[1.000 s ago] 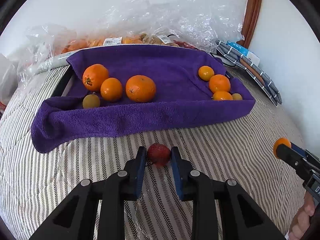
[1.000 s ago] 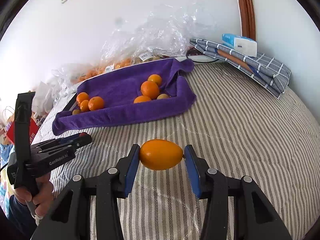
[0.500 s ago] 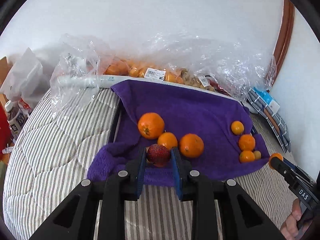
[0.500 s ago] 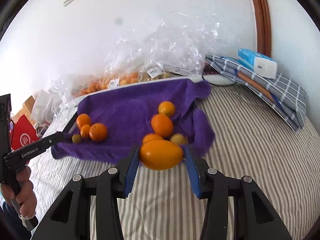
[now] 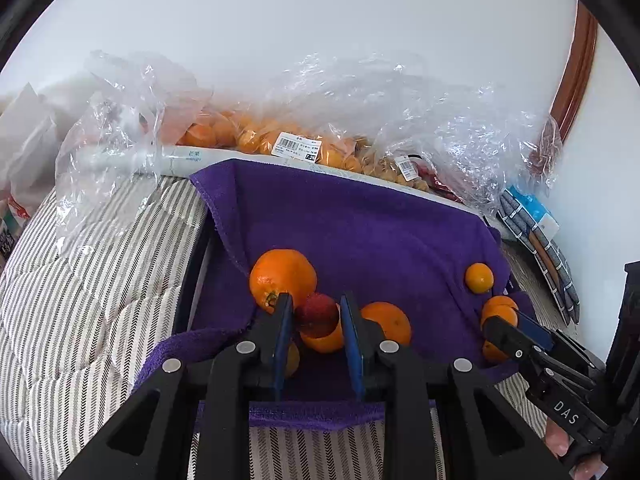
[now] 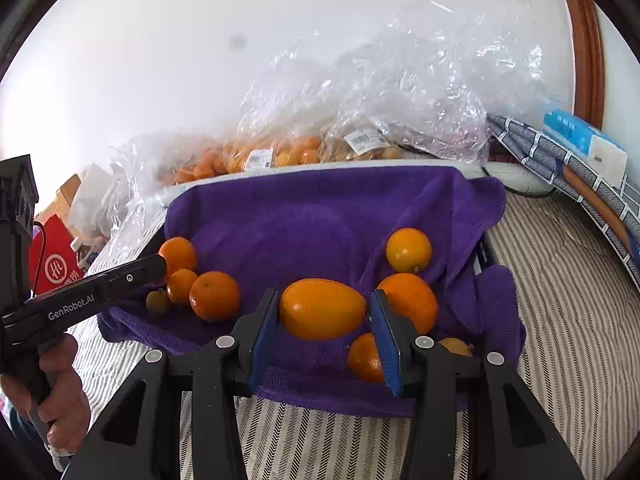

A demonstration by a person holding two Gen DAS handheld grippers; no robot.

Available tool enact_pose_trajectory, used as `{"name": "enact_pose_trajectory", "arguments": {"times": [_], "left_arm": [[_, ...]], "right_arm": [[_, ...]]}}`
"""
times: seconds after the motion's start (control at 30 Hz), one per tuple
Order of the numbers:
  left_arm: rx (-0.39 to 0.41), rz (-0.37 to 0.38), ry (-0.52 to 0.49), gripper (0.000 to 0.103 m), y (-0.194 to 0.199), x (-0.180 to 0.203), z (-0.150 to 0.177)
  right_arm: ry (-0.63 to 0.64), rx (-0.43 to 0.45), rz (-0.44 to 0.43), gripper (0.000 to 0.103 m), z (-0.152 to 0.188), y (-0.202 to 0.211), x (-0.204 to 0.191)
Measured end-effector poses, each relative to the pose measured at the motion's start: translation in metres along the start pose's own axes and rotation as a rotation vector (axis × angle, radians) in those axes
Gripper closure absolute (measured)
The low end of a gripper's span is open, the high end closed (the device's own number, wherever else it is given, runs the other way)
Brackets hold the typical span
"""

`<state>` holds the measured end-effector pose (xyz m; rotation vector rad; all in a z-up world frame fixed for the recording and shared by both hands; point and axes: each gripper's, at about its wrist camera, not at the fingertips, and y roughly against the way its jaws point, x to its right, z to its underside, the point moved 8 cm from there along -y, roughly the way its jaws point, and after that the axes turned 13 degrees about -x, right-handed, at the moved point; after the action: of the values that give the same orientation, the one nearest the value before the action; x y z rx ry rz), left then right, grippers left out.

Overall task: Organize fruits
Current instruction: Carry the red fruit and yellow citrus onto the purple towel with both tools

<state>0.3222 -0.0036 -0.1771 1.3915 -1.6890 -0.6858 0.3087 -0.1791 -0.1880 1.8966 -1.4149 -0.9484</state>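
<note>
Fruits over purple towel: left gripper clamps red fruit, right gripper clamps oval orange fruit.

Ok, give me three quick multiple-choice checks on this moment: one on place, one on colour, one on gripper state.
1. Where do the loose oranges lie?
A. on the purple towel
B. on the striped cover
C. on the folded plaid cloth

2. What colour is the fruit in the left gripper?
A. green
B. red
C. white

3. How is the right gripper?
A. open and empty
B. shut on an oval orange fruit
C. shut on a plastic bag

Answers:
1 A, both orange groups sit on the towel.
2 B, a small red fruit sits between its pads.
3 B, both pads press the oval fruit's ends.
</note>
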Motion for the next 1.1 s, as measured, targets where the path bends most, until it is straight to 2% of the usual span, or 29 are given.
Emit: {"name": "enact_pose_trajectory", "arguments": {"times": [0.2,0.33,0.53,0.93,0.97,1.03,1.1], "left_arm": [[-0.001,0.023,-0.006,0.08,-0.002,0.004,0.002],[-0.019,0.038,-0.008,0.08,-0.007,0.007,0.004],[-0.033,0.044,-0.002,0.08,-0.012,0.008,0.005],[-0.013,0.059,0.016,0.079,-0.005,0.004,0.004],[-0.008,0.059,0.015,0.079,-0.004,0.004,0.004],[-0.001,0.055,0.02,0.069,-0.003,0.003,0.004],[-0.003,0.053,0.022,0.068,-0.004,0.003,0.004]], "right_arm": [[-0.025,0.025,-0.019,0.058,-0.002,0.0,0.002],[-0.019,0.053,0.008,0.057,-0.003,0.001,0.003],[-0.004,0.055,0.022,0.058,-0.002,-0.002,0.001],[0.008,0.051,0.015,0.057,-0.001,-0.004,-0.001],[0.009,0.046,0.014,0.057,-0.001,-0.005,-0.001],[0.011,0.037,0.011,0.057,0.0,-0.007,0.0],[0.012,0.03,0.008,0.057,0.0,-0.009,0.0]]}}
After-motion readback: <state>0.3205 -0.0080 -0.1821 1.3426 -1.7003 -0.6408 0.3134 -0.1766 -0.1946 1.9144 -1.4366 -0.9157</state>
